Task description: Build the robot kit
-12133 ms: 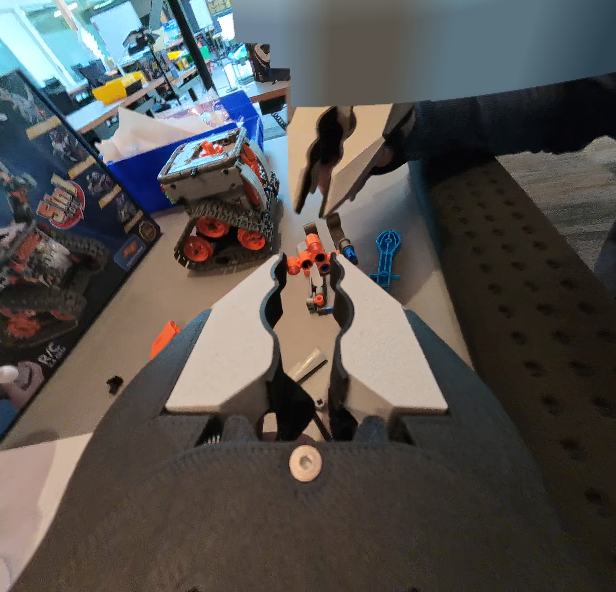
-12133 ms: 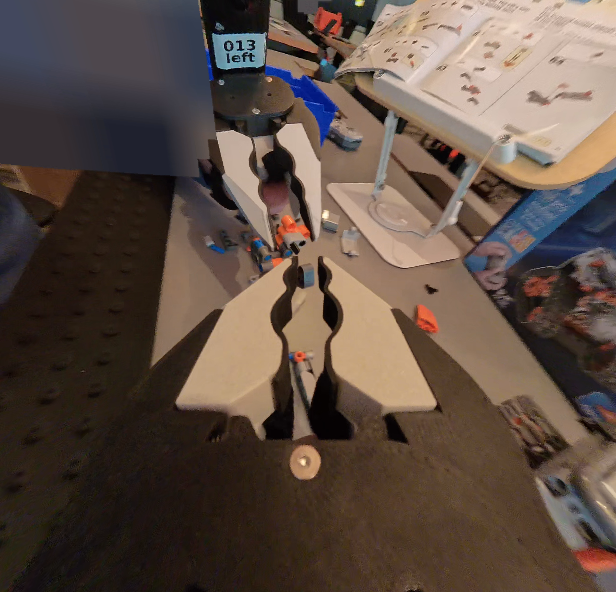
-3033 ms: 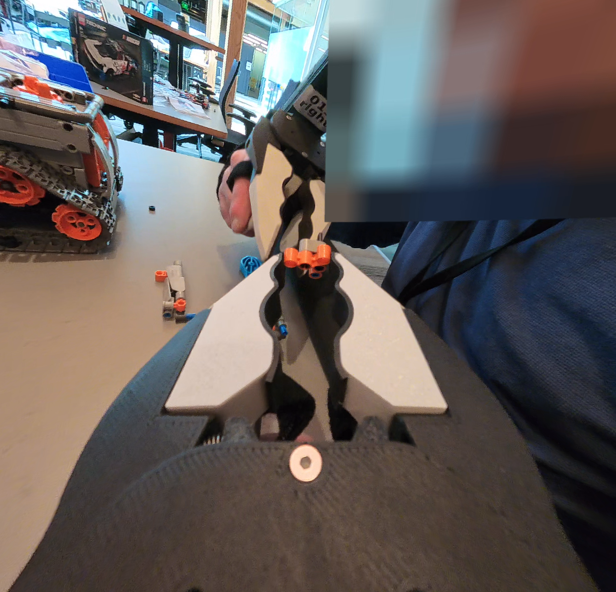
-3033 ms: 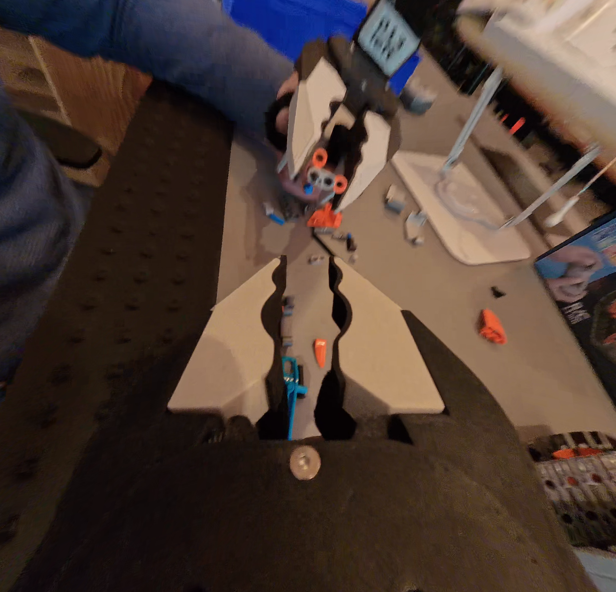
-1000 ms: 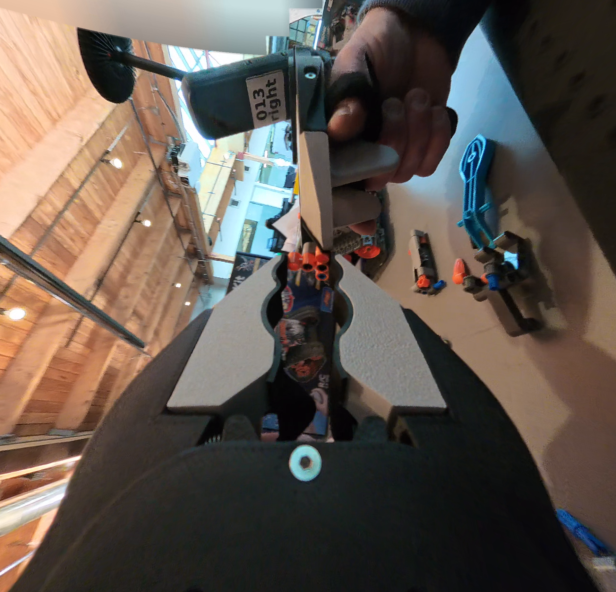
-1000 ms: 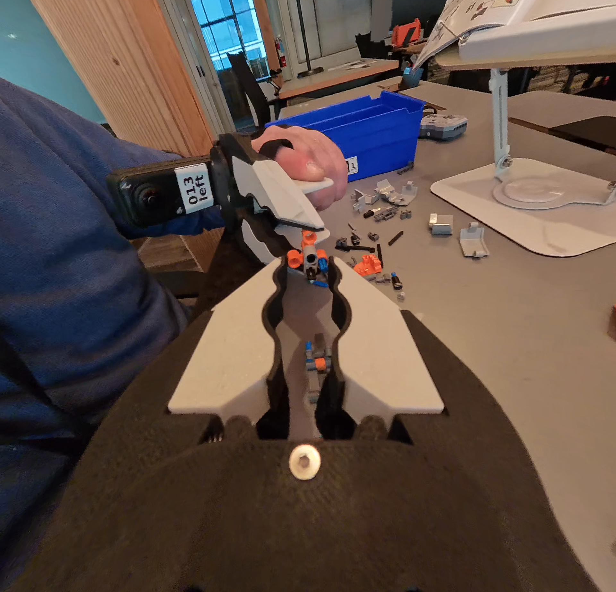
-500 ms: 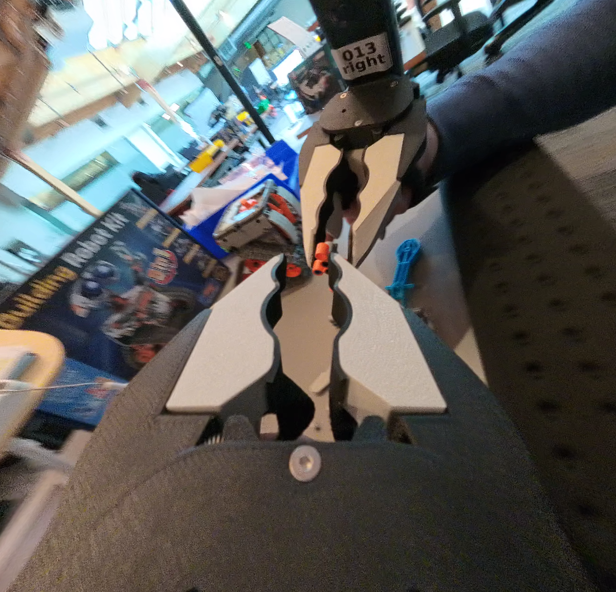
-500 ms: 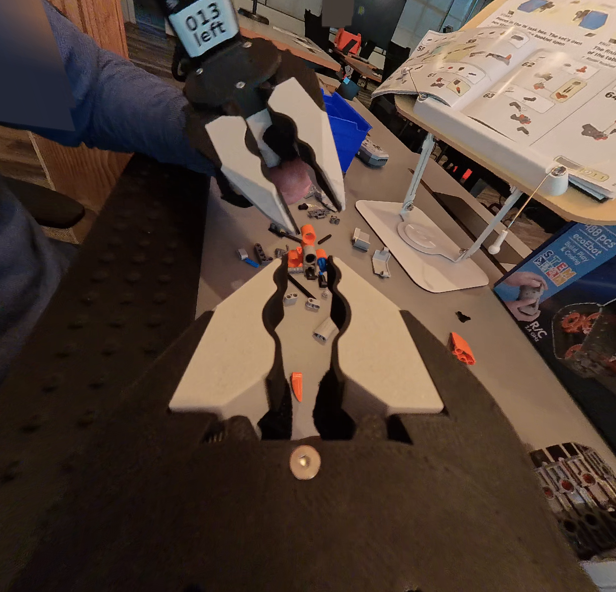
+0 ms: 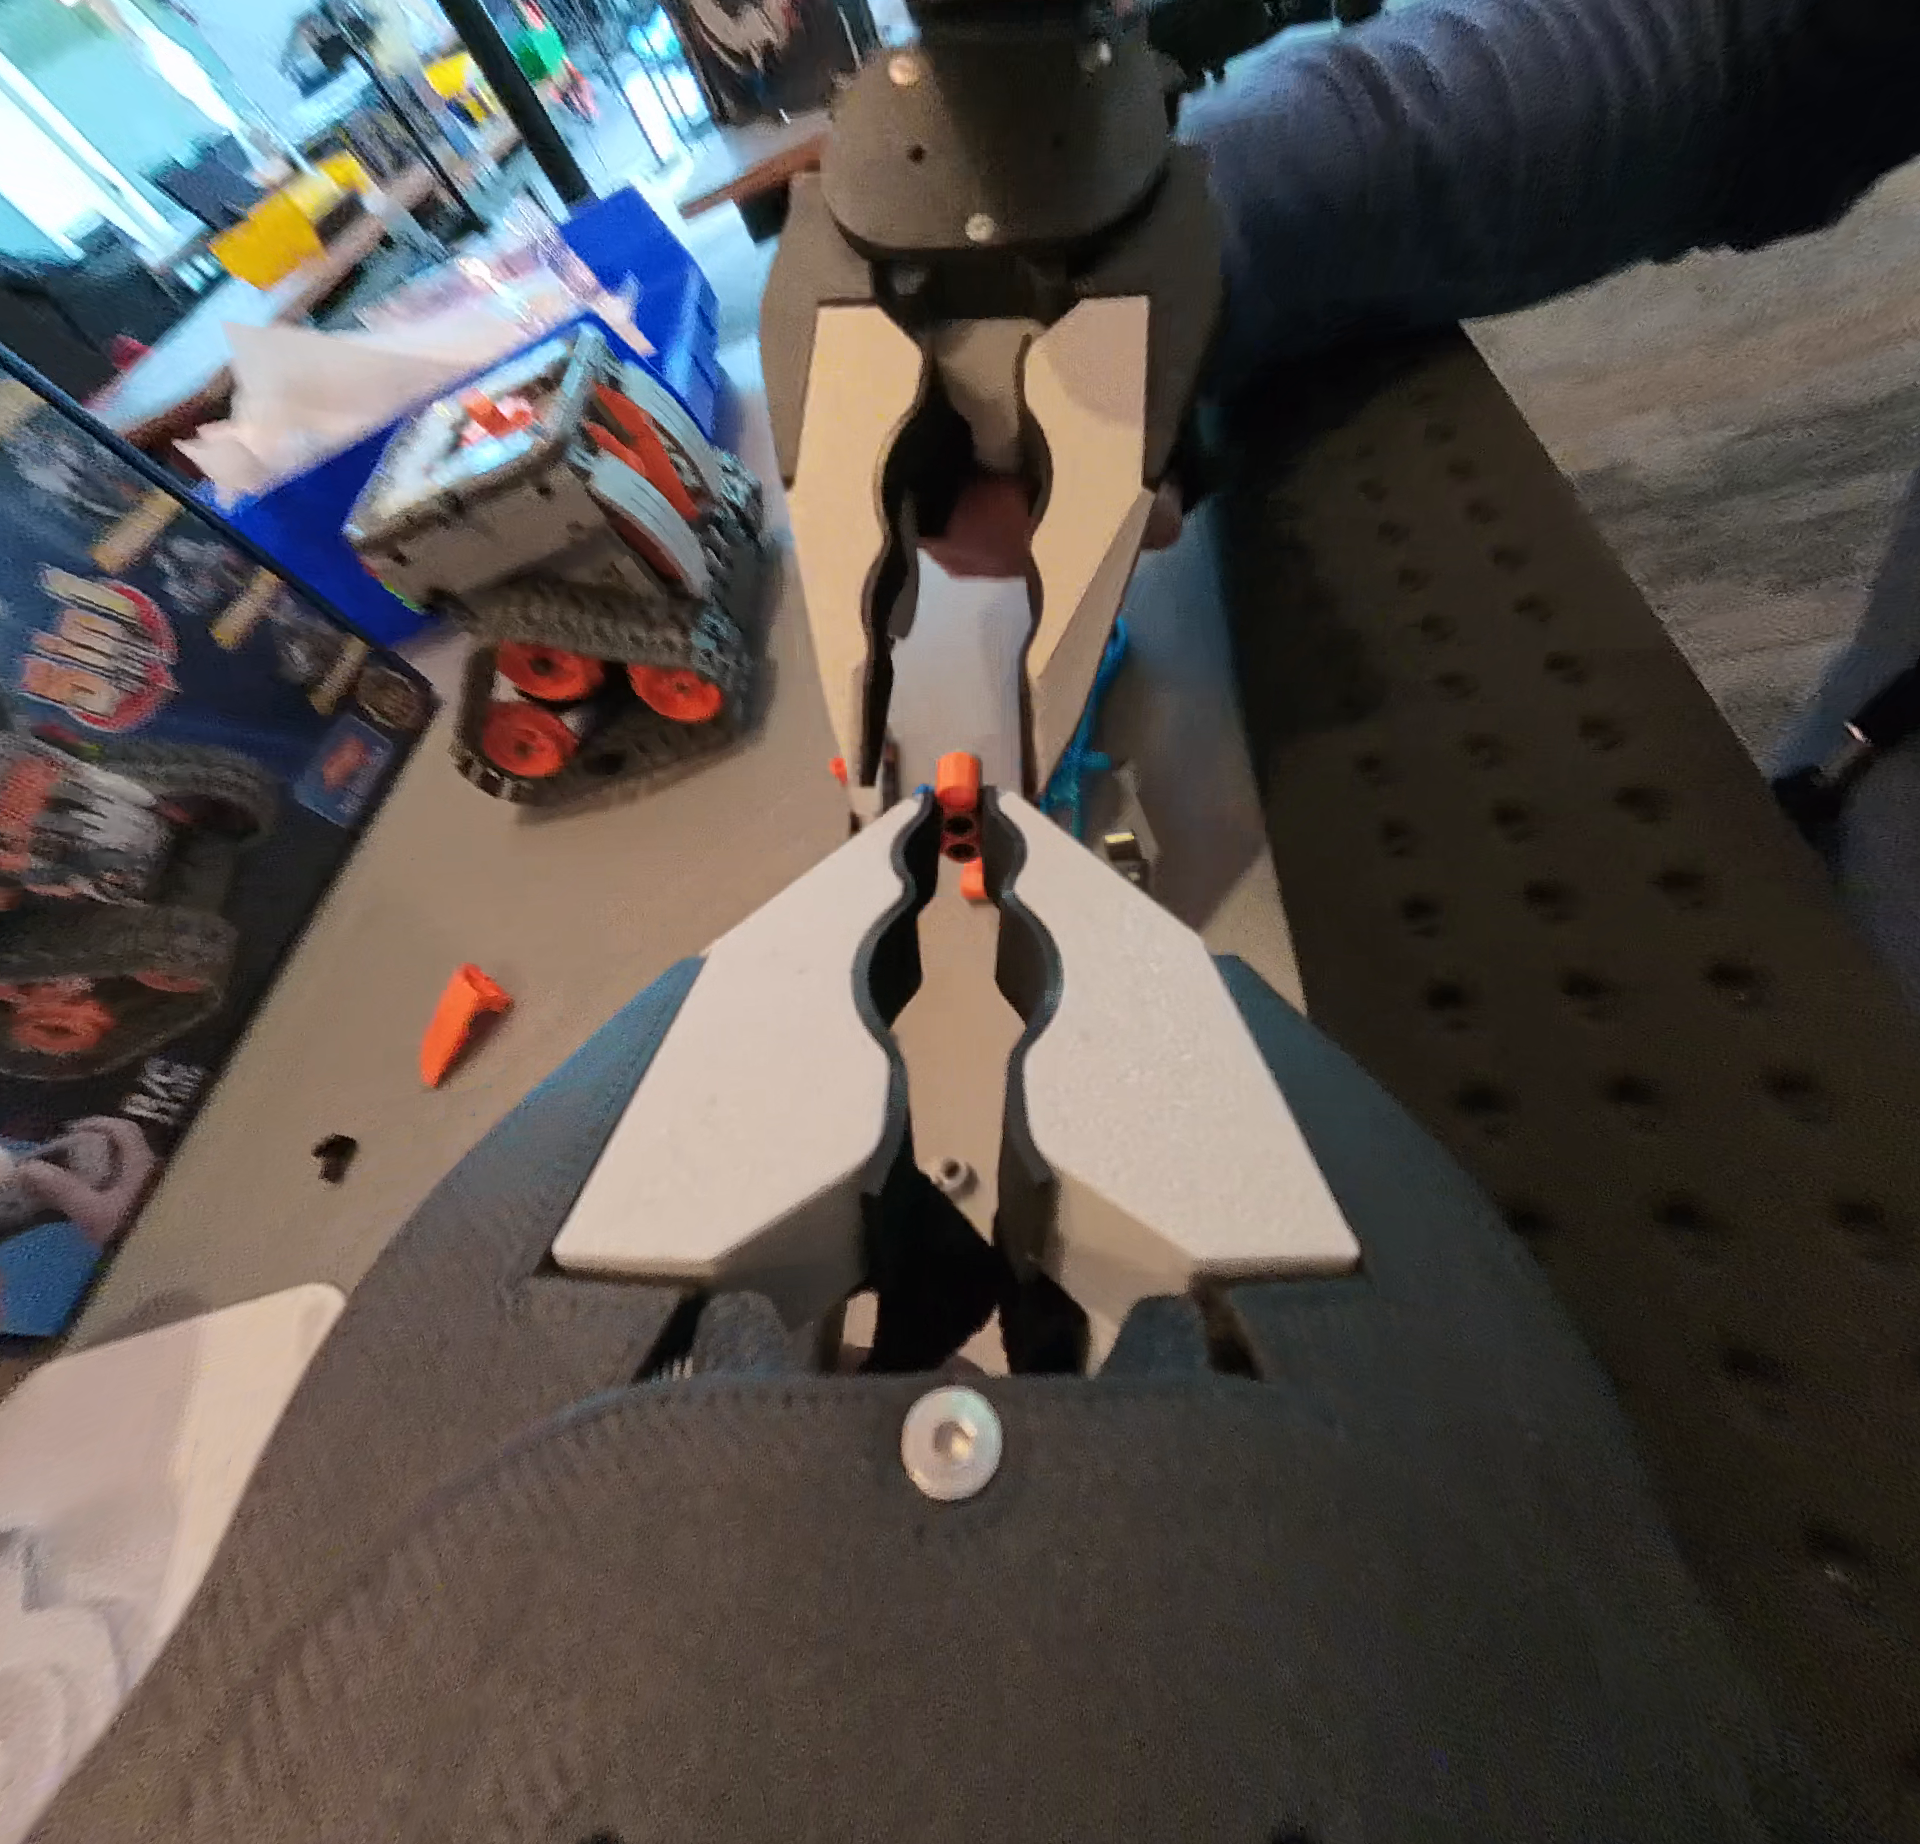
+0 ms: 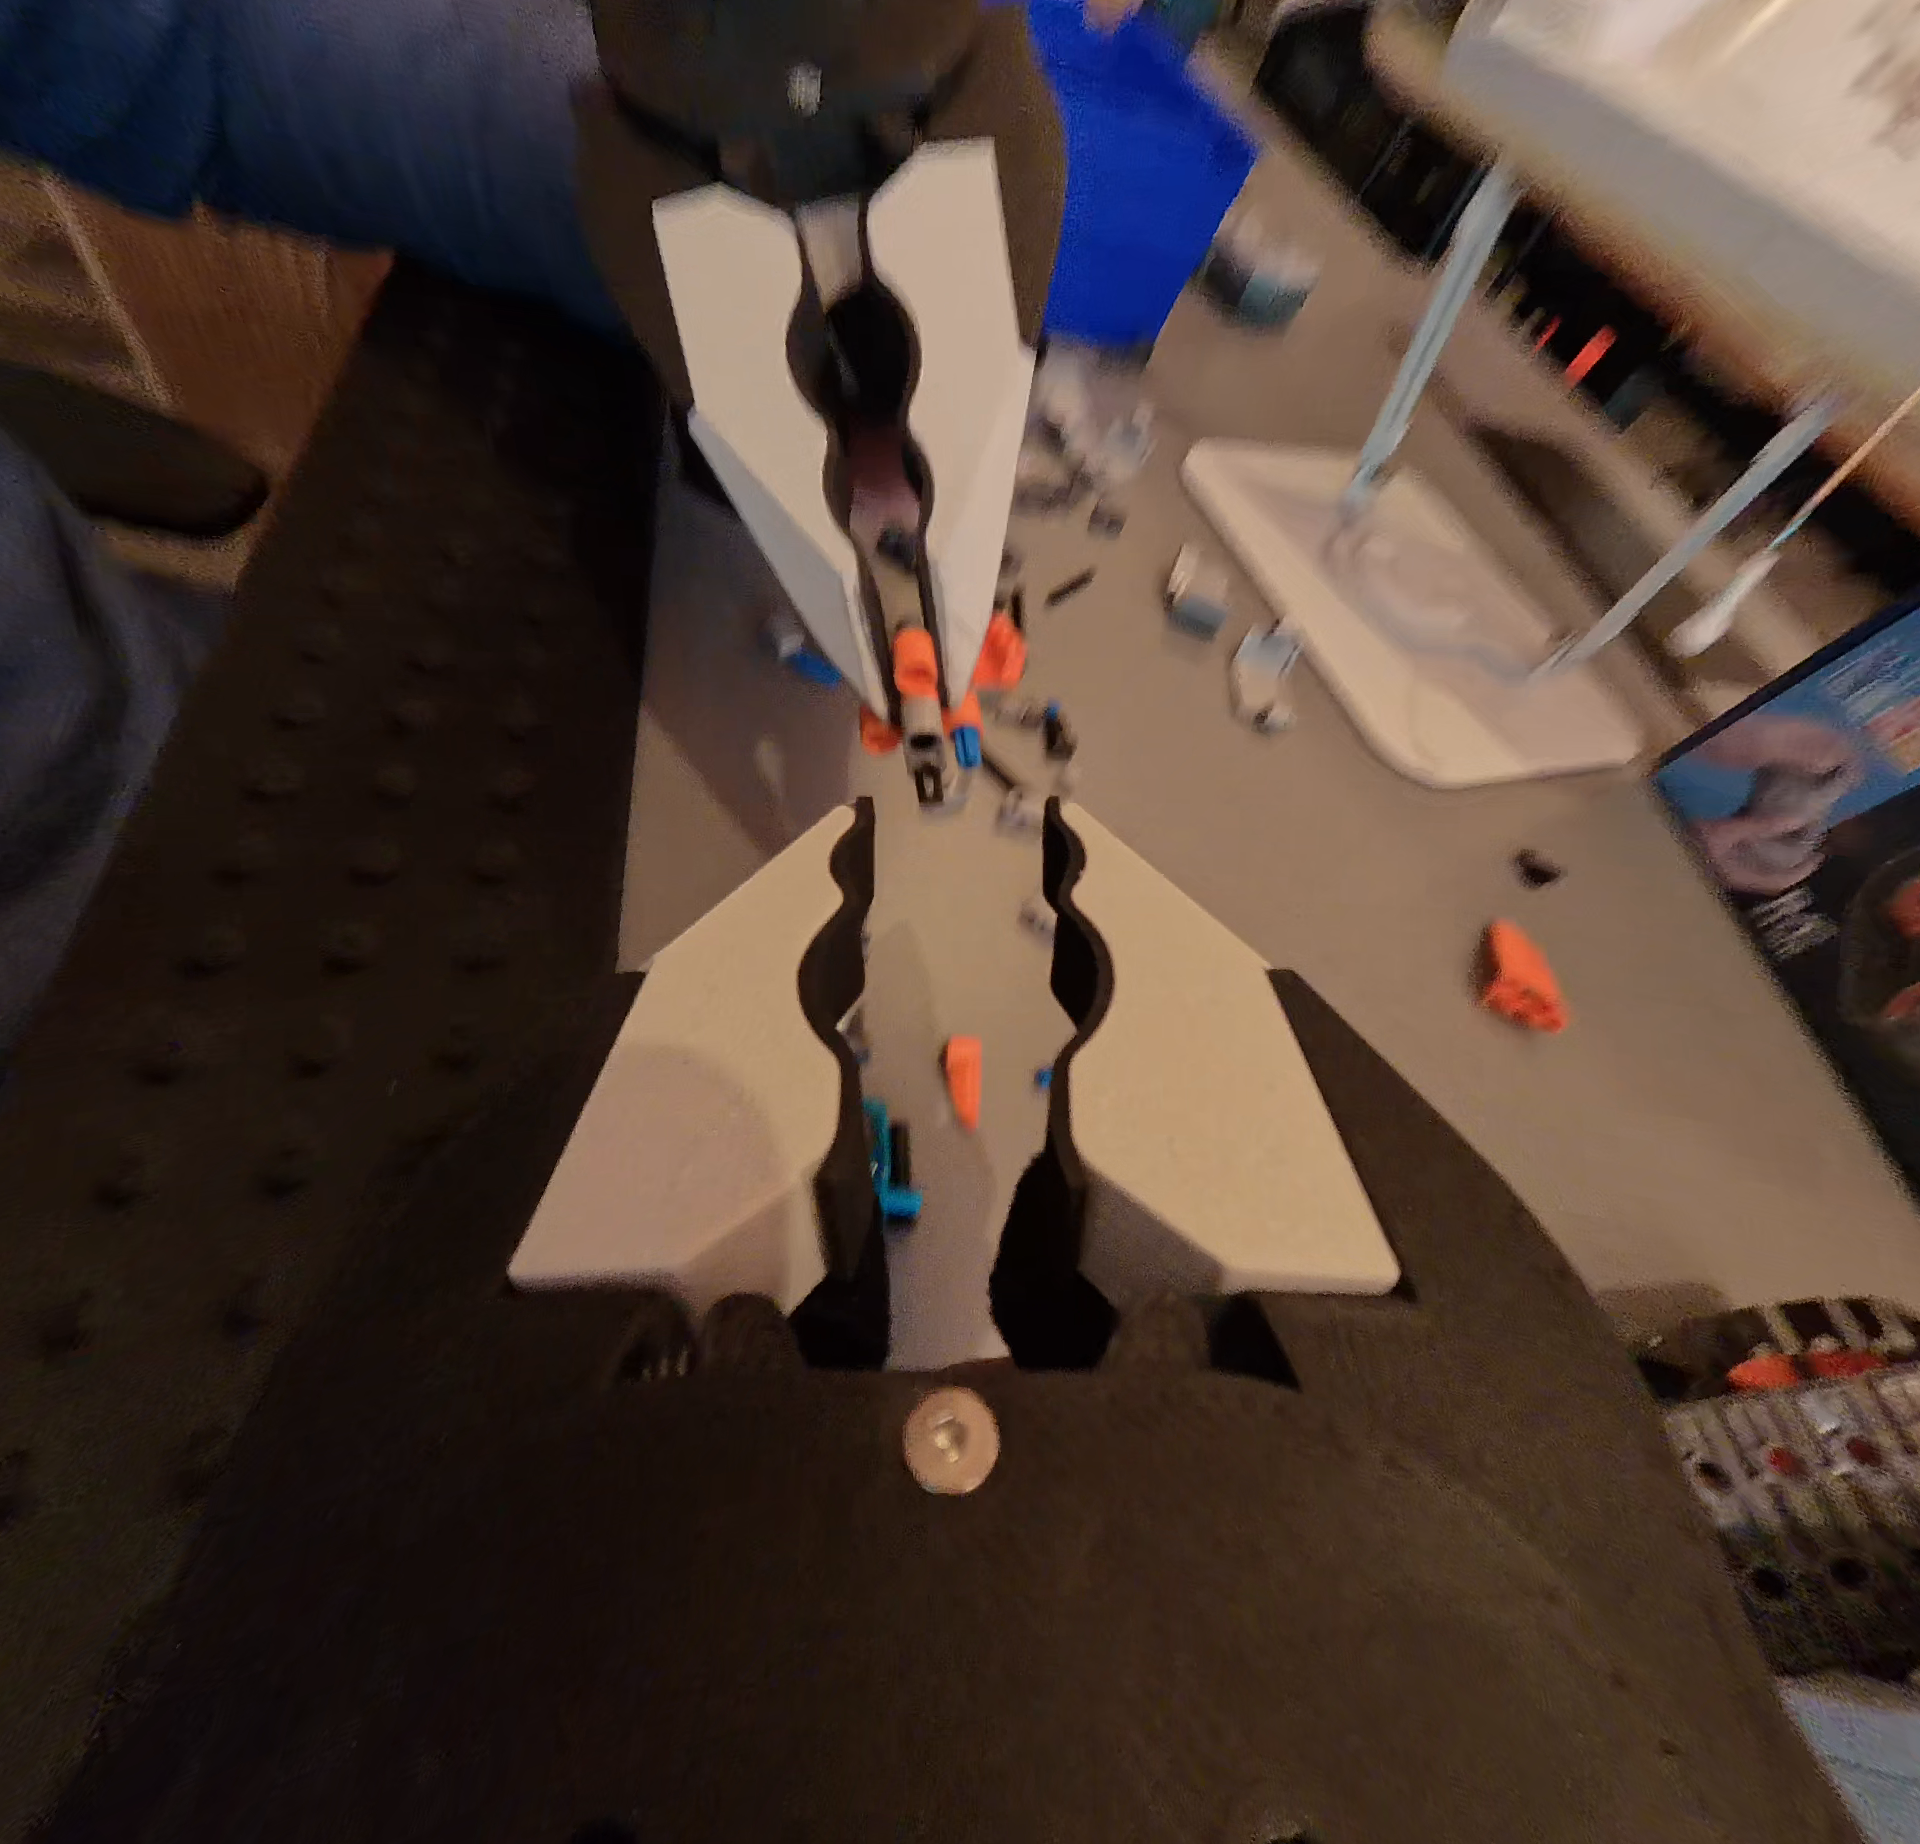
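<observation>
A small orange and grey toy part (image 9: 958,807) is pinched at the tips of the left gripper (image 9: 958,815). The right gripper (image 10: 951,818) faces it, fingers (image 10: 1174,1046) spread wide, empty, above the grey surface (image 10: 1299,859) with scattered pieces.

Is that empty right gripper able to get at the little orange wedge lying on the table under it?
Probably yes. The right gripper is open and empty, and the orange wedge lies bare on the table between its fingers, with nothing over it.
</observation>
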The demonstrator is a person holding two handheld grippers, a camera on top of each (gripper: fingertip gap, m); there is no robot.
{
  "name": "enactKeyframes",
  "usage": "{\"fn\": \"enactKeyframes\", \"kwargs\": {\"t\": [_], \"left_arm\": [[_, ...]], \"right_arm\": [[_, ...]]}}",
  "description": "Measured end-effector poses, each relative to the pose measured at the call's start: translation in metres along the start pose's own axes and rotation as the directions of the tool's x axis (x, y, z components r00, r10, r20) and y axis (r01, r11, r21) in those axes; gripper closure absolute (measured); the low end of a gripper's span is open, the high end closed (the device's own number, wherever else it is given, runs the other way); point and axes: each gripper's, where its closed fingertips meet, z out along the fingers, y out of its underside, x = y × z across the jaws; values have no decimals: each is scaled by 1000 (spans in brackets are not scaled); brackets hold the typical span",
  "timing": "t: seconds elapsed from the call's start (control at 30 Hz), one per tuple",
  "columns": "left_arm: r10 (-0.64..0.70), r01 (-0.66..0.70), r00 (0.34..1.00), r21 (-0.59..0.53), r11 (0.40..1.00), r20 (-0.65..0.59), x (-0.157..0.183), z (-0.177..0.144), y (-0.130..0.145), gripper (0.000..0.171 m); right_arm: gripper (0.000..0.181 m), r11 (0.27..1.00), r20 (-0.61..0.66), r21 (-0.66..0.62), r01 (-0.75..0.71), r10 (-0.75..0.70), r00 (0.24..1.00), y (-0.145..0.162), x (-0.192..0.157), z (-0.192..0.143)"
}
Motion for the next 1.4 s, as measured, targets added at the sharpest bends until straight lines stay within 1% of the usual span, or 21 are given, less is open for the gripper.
{"fn": "enactKeyframes", "kwargs": {"t": [0.03,0.1,0.17,0.27,0.37,0.5,0.67,0.87,1.0,1.1,1.2,1.4], "left_arm": [[-8,8,1000,-17,1000,-12,4,1,5,166],[-29,25,998,-62,998,-62,15,2,15,166],[-35,29,997,-83,996,-74,19,5,21,166],[-49,37,994,-114,993,-96,23,9,30,166],[-63,47,992,-135,990,-113,26,12,37,166],[-91,74,989,-137,988,-118,25,14,41,166],[-91,78,991,-126,989,-98,20,13,42,166],[-143,130,984,-118,984,-108,21,13,43,166],[-226,211,964,-111,971,-138,23,12,41,166],[-264,248,954,-116,962,-144,23,12,42,166],[-265,249,956,-129,960,-124,21,12,45,167],[-280,262,951,-140,955,-130,22,13,47,166]], "right_arm": [[147,998,32,-56,-10,12,999,12,-5,1],[147,991,101,-132,-16,30,994,29,-17,5],[147,979,133,-203,6,21,991,42,-24,10],[149,967,158,-252,31,10,987,52,-30,17],[159,967,161,-253,37,5,987,53,-31,20],[158,968,163,-248,39,2,987,53,-31,22],[160,970,161,-241,43,-3,987,52,-31,23],[160,970,158,-239,30,9,987,52,-30,24],[160,970,155,-239,35,2,988,52,-30,24],[160,971,149,-238,34,2,989,52,-29,24],[160,971,148,-237,35,0,989,52,-29,24],[160,971,147,-236,41,-6,989,52,-29,25]]}}
